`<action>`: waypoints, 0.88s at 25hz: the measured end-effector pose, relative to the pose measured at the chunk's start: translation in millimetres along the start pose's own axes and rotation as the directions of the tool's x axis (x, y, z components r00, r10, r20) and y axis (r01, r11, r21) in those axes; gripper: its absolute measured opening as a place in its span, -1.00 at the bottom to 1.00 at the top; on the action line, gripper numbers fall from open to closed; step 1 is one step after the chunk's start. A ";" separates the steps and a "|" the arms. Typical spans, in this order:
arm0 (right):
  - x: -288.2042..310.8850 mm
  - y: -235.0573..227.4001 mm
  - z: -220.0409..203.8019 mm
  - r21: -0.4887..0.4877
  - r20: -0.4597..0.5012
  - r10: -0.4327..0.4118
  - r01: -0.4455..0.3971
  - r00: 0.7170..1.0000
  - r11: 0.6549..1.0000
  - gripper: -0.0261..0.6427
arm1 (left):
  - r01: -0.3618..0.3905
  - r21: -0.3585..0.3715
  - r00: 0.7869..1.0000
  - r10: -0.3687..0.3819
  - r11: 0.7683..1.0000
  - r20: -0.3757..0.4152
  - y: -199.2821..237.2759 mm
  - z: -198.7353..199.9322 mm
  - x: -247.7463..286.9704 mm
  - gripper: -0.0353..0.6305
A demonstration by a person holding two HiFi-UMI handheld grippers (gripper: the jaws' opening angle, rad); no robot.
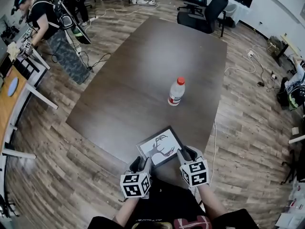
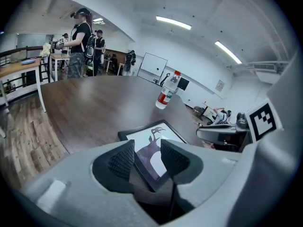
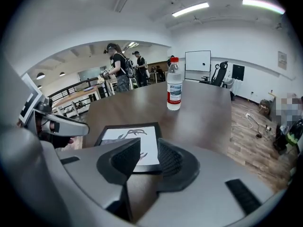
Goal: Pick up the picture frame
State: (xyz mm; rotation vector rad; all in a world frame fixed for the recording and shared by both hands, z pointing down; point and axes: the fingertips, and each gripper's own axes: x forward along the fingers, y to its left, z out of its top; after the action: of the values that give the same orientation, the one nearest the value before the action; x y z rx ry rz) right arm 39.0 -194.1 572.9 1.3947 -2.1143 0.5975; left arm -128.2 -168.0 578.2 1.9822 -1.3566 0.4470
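The picture frame [image 1: 159, 146], black-rimmed with a dark drawing on white, lies flat at the near edge of the dark brown table [image 1: 143, 66]. My left gripper [image 1: 141, 162] sits at its near left corner, my right gripper [image 1: 188, 152] at its near right corner. In the left gripper view the jaws of the left gripper [image 2: 147, 157] stand apart, with the frame [image 2: 147, 136] and its corner showing in the gap. In the right gripper view the right gripper [image 3: 149, 157] is open too, the frame [image 3: 128, 135] and its near edge lying between and beyond the pads.
A clear water bottle [image 1: 176, 91] with a red cap and label stands upright on the table beyond the frame. Black office chairs [image 1: 205, 8] stand at the table's far end. A person [image 1: 40, 18] stands at a desk far left. Cables run over the wood floor.
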 end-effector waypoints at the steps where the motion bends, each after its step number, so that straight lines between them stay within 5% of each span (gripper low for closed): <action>1: 4.1 -1.3 0.9 -0.011 -0.008 0.001 -0.001 1.000 1.000 -0.56 | -0.014 -0.014 1.000 0.014 1.000 -0.004 4.2 0.0 1.0 -0.41; 12: 39.4 -9.6 -5.1 -0.045 -0.098 -0.010 0.005 0.995 0.999 -0.52 | -0.076 -0.166 0.988 0.052 0.983 -0.144 26.2 -24.5 11.5 -0.37; 22: 59.3 -20.1 -16.8 -0.073 -0.160 0.011 -0.023 0.987 0.997 -0.61 | -0.131 -0.173 0.973 0.094 0.976 -0.210 26.5 -36.0 23.5 -0.37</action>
State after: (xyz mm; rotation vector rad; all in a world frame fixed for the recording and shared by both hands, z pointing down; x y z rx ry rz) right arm 41.6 -232.0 625.5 1.2464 -2.0028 0.6098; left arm -139.7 -164.6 627.2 1.6672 -1.3361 0.5378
